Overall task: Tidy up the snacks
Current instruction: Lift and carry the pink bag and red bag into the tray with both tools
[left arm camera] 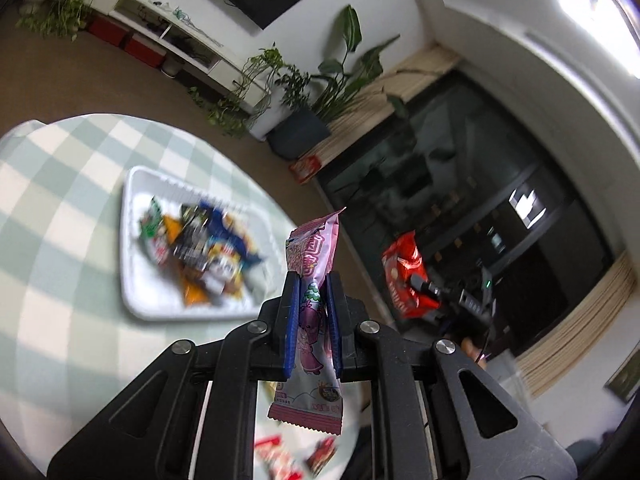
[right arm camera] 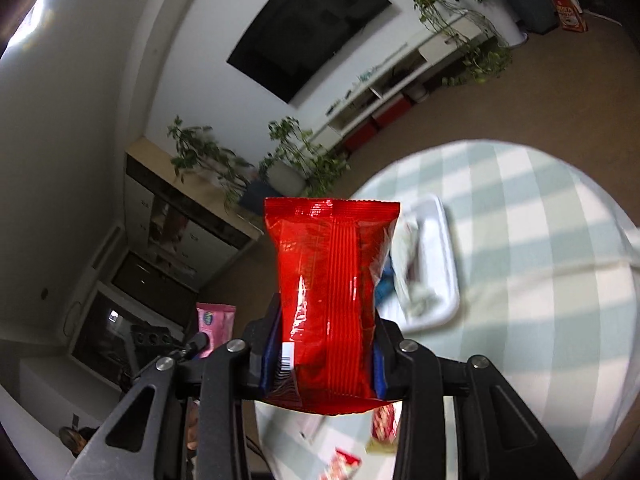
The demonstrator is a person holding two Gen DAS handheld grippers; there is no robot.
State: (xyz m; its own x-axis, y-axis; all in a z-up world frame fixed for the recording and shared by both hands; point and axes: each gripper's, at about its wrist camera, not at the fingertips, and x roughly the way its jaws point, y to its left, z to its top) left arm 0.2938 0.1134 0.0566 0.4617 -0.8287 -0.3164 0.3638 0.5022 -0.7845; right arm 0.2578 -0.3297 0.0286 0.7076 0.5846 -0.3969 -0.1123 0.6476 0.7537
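The left gripper (left arm camera: pixel 313 280) pinches a pink packet (left arm camera: pixel 312 300); the right gripper (right arm camera: pixel 326 320) clamps a red packet (right arm camera: pixel 328 280).

The right gripper (right arm camera: pixel 326 344) clamps a glossy red foil snack packet (right arm camera: pixel 330 288) above the round green-and-white checked table (right arm camera: pixel 540 280), whose far edge carries a white rectangular plastic tray (right arm camera: pixel 446 240).

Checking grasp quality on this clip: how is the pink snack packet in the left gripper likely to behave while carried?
The pink packet is thin film, so probably light and floppy; its free top leans sideways above the left gripper. The glossy wrapper may be slippery, yet the pads clamp it mid-body, so it likely stays. It should drop softly into the white tray.
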